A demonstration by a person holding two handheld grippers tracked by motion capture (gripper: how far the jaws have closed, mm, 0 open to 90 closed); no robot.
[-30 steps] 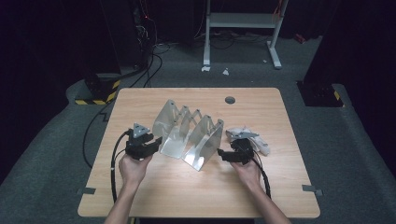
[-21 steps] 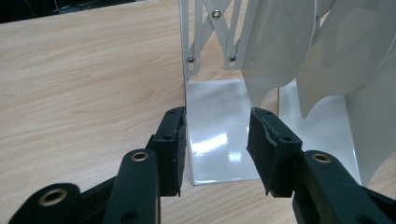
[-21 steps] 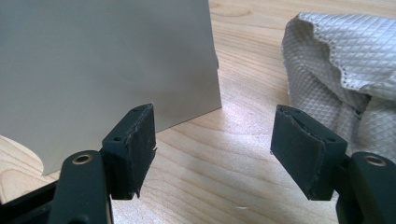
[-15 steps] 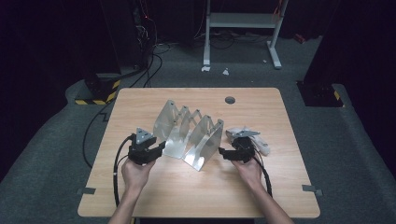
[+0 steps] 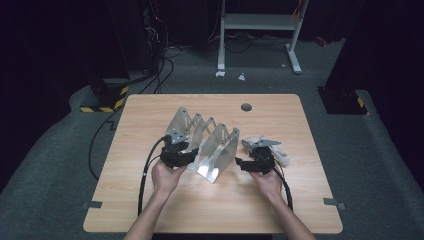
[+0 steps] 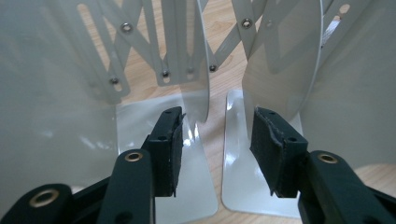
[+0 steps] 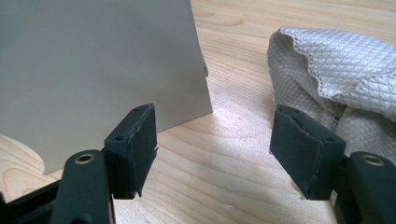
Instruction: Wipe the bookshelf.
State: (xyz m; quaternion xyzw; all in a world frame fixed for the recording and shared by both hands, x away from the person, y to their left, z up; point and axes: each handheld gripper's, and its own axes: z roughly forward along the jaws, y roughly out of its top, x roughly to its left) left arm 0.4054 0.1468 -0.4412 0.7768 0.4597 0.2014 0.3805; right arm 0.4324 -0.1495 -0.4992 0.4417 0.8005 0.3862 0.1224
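Both grippers spread, holding nothing. My left gripper (image 6: 215,140) noses into expanding metal file rack (image 5: 207,142); right gripper (image 7: 212,140) at rack's 3 o'clock, quilted cloth (image 7: 336,70) beside.

One folding metal rack (image 5: 207,142); one quilted grey cloth (image 7: 336,70); two tools; one wooden table (image 5: 150,115)

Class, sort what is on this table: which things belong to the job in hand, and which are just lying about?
In the job:
- metal folding rack
- left gripper, open at the rack's plates
- right gripper, open beside the rack's end plate

Lying about:
- quilted white cloth
- table's cable hole
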